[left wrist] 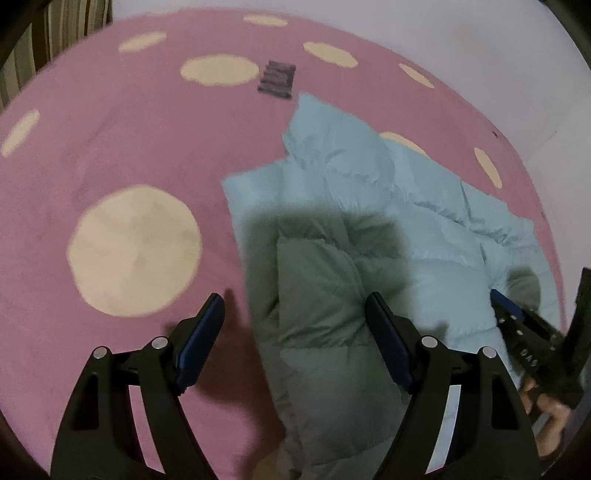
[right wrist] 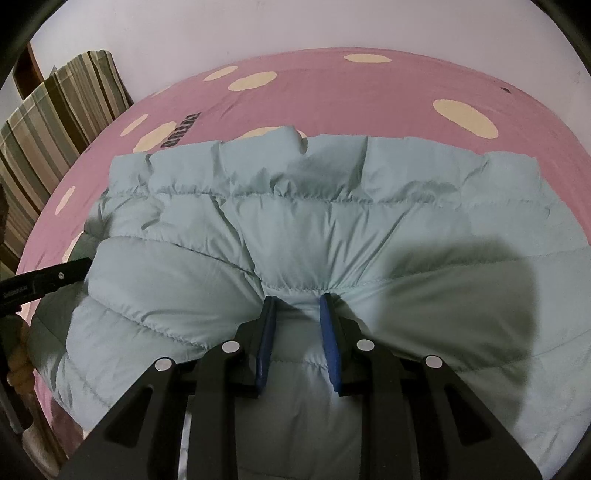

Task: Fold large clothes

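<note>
A light blue quilted puffer jacket (right wrist: 295,221) lies spread on a pink bed sheet (right wrist: 369,85) with cream dots. In the right wrist view my right gripper (right wrist: 297,306) is shut on a bunched pinch of the jacket's fabric, which puckers between the blue pads (right wrist: 266,332). In the left wrist view the jacket (left wrist: 351,177) reaches from the middle to the right. My left gripper (left wrist: 294,299) hovers open over its left edge, one fingertip above the sheet (left wrist: 110,129) and the other above the shadowed jacket. The right gripper (left wrist: 517,321) shows at the right edge, held by a hand.
Striped pillows (right wrist: 55,122) stand at the bed's far left, by a white wall (right wrist: 258,26). A dark printed label (left wrist: 277,78) marks the sheet beyond the jacket. Bare pink sheet stretches to the left of the jacket in the left wrist view.
</note>
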Action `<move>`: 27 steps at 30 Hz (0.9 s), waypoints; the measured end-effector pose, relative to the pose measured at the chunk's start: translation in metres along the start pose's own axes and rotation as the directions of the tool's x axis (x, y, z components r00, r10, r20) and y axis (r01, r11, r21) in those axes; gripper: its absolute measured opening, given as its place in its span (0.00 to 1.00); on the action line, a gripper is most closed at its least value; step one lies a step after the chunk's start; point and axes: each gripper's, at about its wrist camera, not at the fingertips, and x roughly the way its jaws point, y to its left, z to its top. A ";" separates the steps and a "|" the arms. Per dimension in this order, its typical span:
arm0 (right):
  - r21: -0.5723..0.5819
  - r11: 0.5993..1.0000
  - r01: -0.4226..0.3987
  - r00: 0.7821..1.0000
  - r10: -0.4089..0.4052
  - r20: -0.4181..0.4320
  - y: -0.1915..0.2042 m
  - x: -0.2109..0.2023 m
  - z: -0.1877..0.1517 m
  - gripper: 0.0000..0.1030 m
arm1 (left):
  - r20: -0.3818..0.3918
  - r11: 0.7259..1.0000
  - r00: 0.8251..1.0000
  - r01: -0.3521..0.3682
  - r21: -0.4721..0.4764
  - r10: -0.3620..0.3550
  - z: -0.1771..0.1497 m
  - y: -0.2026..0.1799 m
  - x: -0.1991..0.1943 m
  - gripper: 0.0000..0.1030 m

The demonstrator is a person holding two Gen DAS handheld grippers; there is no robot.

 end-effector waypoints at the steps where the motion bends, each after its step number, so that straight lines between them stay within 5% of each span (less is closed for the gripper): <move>1: 0.000 1.000 -0.001 1.000 0.001 0.000 -0.001 0.000 0.000 0.24 | -0.009 1.000 1.000 0.011 -0.010 -0.011 -0.001 0.001 0.003 0.76; 4: 0.001 1.000 0.000 1.000 0.000 0.000 0.000 0.001 0.001 0.24 | -0.019 0.999 0.999 0.041 -0.015 -0.042 -0.002 0.001 0.009 0.67; 9: -0.011 1.000 0.016 1.000 -0.016 0.011 0.002 0.003 -0.002 0.24 | -0.021 0.994 0.994 0.106 0.008 -0.106 -0.003 -0.008 0.010 0.28; 12: -0.011 1.000 0.019 1.000 -0.019 0.015 0.003 0.004 -0.003 0.24 | 0.005 0.990 0.990 0.141 -0.007 -0.141 -0.002 -0.010 0.002 0.15; 27: -0.007 1.000 0.012 0.999 -0.012 0.031 0.002 0.006 -0.004 0.24 | 0.144 0.964 0.966 0.184 0.191 -0.213 -0.006 -0.101 -0.094 0.10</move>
